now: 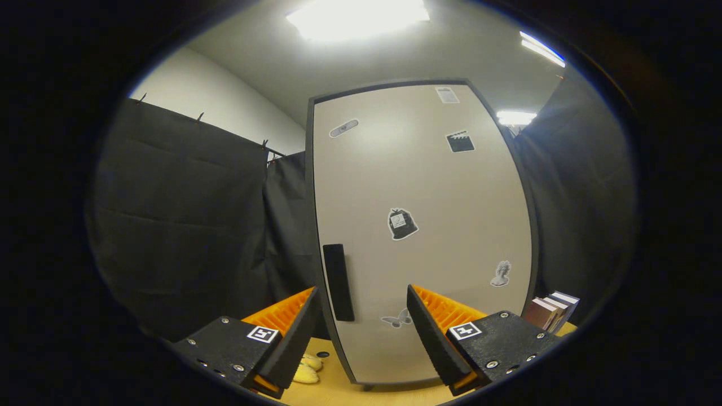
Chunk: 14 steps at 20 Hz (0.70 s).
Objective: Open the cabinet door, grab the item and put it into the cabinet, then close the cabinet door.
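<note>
**Gripper spread before a shut cabinet door**

The gripper is seen nearest, its two fingers held wide apart with nothing pinched between them. Each finger carries a small square marker on its block (one on either side). Just under the left finger, a pale yellow item is found lying on the light wooden tabletop; its exact kind cannot be told, since it is partly hidden by the finger.

Just ahead of the fingers, the cabinet is stood upright on the tabletop, and its door is seen closed. A dark vertical handle is set near the door's left edge, between the two fingers and closer to the left one. Several stickers are stuck on the pale door front, among them a butterfly low down and a bust toward the right.

To the right of the cabinet, beyond the right finger, a few books are stacked at a lean. Farther back, dark curtains are hung on both sides, with a white wall and lit ceiling panels above.
</note>
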Tool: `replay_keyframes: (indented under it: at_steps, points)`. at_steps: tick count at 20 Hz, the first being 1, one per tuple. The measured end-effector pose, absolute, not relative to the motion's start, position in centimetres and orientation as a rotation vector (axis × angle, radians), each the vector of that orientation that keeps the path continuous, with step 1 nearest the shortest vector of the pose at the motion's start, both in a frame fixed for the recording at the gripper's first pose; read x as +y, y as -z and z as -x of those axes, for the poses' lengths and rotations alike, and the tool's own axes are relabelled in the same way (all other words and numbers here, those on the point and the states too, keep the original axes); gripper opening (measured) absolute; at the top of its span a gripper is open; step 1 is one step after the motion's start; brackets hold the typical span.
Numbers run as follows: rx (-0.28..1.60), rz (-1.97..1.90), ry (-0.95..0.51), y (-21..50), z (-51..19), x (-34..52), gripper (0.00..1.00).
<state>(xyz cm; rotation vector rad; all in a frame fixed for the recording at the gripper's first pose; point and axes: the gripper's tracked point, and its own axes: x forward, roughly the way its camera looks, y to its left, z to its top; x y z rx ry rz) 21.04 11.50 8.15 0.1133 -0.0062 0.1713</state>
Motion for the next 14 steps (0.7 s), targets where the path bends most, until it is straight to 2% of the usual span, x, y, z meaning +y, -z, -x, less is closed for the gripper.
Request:
replay_keyframes:
  at_steps: [6, 11, 14]
  points:
    - [0.049, -0.109, -0.156, -6.3, -25.8, 13.0, 0.94]
    - [0.088, -0.108, -0.172, -5.5, -28.8, 14.9, 0.88]
    - [0.098, -0.072, -0.195, -5.3, -30.2, 16.4, 0.80]
